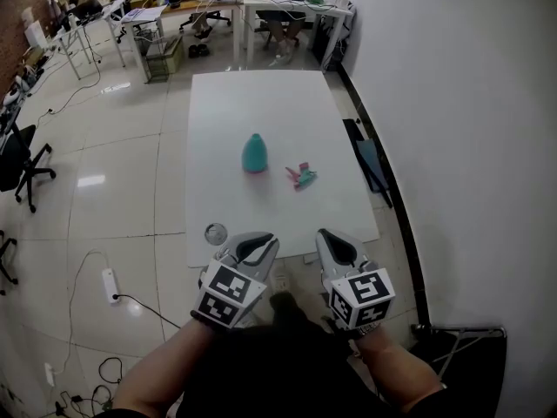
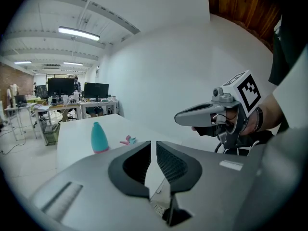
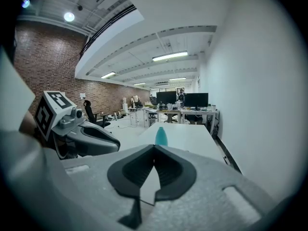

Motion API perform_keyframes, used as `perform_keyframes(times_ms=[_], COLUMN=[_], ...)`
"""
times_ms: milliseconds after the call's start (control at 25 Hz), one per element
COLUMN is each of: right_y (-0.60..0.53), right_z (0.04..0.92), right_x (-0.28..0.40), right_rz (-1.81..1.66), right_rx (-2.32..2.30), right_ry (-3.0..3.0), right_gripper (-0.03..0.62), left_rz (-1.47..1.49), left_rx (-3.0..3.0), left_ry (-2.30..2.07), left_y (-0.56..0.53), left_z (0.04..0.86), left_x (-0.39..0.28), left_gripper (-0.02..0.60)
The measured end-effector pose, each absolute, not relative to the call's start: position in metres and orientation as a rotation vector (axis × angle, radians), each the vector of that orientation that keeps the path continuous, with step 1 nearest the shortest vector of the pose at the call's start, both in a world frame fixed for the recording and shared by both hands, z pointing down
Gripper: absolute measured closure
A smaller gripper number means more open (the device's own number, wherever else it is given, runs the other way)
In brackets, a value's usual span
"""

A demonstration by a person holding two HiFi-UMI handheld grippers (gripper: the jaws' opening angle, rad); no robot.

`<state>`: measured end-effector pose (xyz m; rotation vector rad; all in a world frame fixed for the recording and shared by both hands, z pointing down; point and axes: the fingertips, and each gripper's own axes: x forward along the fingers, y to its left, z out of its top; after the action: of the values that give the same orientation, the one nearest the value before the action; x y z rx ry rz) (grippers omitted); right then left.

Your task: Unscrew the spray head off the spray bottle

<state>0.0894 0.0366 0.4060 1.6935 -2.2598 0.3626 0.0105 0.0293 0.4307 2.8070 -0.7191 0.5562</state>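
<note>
Near left, the left gripper (image 1: 255,242) is empty, its jaws a slit apart. Farther off, on the white table (image 1: 261,103), the teal spray bottle (image 1: 254,153) stands upright, with the spray head (image 1: 303,177) lying apart to its right. Near right, the right gripper (image 1: 335,240) is closed and empty.

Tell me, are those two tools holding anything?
Nothing. The left tool and right tool are empty; the bottle and spray head rest on the table, apart from them.
</note>
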Motion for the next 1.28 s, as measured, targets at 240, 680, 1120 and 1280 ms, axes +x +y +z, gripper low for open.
perform_keyframes(times_ms=[240, 680, 1120, 1280], right_y=[-0.004, -0.067, -0.1, -0.105], right_z=[0.419, 0.455, 0.486, 0.492], right_x=[0.114, 0.146, 0.165, 0.173], right_rz=[0.405, 0.525, 0.598, 0.613], right_rx=[1.653, 1.545, 1.423, 1.395], right_ry=[-2.273, -2.254, -2.25, -2.251], right_gripper=[0.602, 0.602, 0.602, 0.602], left_rz=[0.632, 0.799, 1.029, 1.105], left_rx=[2.784, 2.711, 2.646, 2.63], left_ry=[-0.716, -0.664, -0.638, -0.628], left_y=[-0.01, -0.07, -0.114, -0.122], left_z=[0.448, 0.508, 0.577, 0.594], left_x=[0.038, 0.088, 0.123, 0.13], left_gripper=[0.492, 0.454, 0.439, 0.439])
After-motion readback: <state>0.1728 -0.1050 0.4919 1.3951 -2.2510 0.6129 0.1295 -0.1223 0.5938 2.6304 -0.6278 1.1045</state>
